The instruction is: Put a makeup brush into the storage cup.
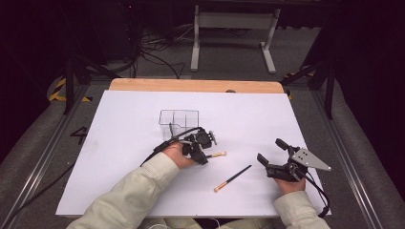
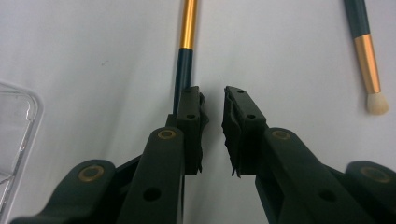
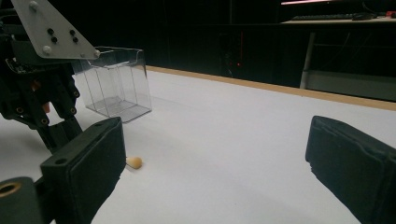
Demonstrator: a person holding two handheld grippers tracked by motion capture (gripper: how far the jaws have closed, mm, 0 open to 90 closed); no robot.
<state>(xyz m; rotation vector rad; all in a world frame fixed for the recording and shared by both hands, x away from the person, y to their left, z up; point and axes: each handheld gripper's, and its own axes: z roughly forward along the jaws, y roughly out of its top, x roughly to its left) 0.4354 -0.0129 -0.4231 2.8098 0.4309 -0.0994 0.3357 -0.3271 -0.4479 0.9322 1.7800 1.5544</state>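
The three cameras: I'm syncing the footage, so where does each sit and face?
High view: above the person's side, looking down on the white table; forearms, both grippers show.
Left gripper view: on the left gripper, facing down at a makeup brush.
Right gripper view: on the right gripper, facing across the table.
Shared: the clear organizer.

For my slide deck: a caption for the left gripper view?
Left gripper, slightly open, beside one makeup brush; a second brush lies apart.
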